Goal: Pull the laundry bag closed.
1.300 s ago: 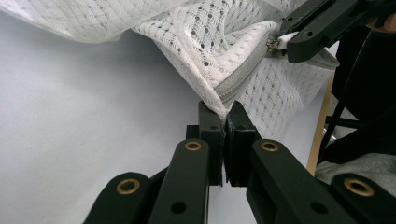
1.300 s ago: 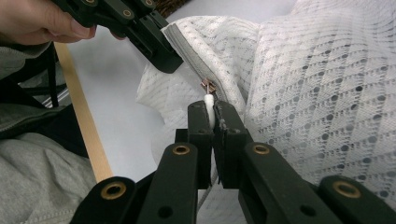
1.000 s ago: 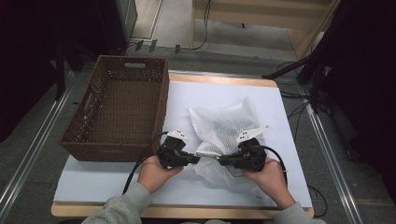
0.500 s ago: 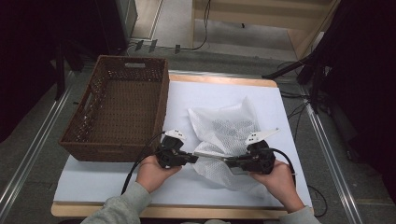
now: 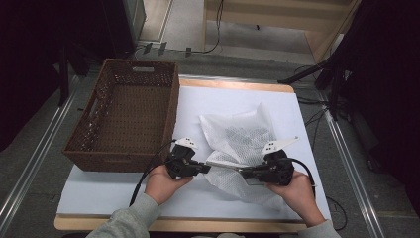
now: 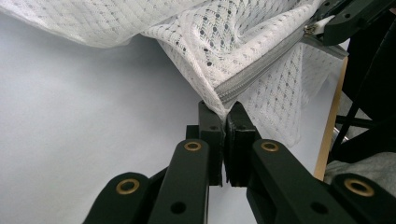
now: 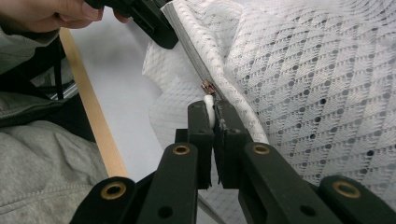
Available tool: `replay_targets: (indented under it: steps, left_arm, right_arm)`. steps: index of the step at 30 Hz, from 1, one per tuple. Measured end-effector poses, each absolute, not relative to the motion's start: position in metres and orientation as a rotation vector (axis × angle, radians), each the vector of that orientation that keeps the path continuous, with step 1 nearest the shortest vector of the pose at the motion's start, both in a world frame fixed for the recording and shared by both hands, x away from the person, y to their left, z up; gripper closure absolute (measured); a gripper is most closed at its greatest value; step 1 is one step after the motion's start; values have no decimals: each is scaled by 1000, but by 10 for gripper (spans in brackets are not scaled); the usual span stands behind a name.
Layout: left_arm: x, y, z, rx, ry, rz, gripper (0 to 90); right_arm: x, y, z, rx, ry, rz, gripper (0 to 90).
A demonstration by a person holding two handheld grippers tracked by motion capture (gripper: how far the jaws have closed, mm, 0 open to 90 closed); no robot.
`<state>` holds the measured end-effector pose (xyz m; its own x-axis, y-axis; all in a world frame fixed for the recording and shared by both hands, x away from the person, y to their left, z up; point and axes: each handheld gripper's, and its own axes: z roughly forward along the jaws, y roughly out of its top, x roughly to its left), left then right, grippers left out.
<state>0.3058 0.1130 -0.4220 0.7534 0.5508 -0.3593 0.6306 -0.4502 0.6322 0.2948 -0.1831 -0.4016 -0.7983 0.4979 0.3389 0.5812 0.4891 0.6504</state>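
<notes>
Lying near the tabletop point(image 5: 237, 99) front edge, mesh bag point(image 5: 237, 136); basket point(image 5: 126, 116) stands left, open surface behind. Left hand-held gripper point(image 5: 205, 168) clamps the zipper point(image 6: 261, 70) end; right hand-held gripper point(image 5: 243, 173) clamps its white pull tab point(image 7: 208, 103), both level, facing.

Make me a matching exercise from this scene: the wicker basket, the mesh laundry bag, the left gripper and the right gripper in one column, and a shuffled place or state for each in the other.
Things:
1. wicker basket
2. mesh laundry bag
3. left gripper
4. right gripper

Places or states:
A. shut on the white zipper pull
B. white, crumpled on the table between the two hands
C. brown, at the table's left edge
D. shut on the bag's edge at the end of the grey zipper

Pairs: 1-C, 2-B, 3-D, 4-A
</notes>
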Motion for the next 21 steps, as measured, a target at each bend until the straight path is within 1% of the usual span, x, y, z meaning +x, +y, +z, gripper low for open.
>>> replay_targets:
  steps: [21]
  left_arm:
    - [305, 114, -421, 2161, 889, -117, 879]
  right_arm:
    - [291, -196, -400, -987, -2613, -1202, 878]
